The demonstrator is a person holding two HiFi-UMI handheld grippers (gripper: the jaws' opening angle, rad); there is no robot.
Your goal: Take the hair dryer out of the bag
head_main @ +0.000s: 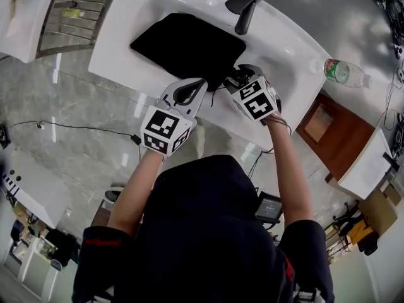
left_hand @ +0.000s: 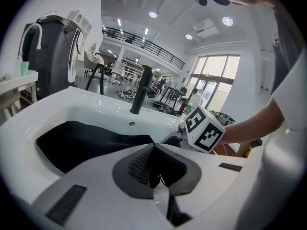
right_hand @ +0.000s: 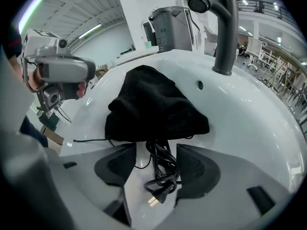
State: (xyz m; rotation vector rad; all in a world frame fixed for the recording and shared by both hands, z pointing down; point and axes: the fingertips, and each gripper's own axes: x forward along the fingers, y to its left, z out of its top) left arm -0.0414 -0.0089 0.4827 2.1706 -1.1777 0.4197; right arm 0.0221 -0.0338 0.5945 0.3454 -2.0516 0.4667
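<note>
A black cloth bag (head_main: 183,43) lies in the white sink (head_main: 126,17); the hair dryer itself is hidden inside it. A bundled black power cord (right_hand: 160,169) with its plug (right_hand: 156,195) trails out of the bag (right_hand: 153,104) onto the basin. My right gripper (right_hand: 156,152) is open, with the cord lying between its jaws and the pads apart from it. My left gripper (left_hand: 153,147) is shut, pinching a thin black drawstring (left_hand: 154,178). It hovers over the sink's near rim, left of the right gripper (head_main: 238,79), and also shows in the right gripper view (right_hand: 62,73).
A black faucet (head_main: 247,2) stands at the back of the basin, beyond the bag. A plastic water bottle (head_main: 344,72) lies on the counter to the right. A brown cabinet (head_main: 334,137) is below it. A loose drawstring (right_hand: 88,140) rests on the rim.
</note>
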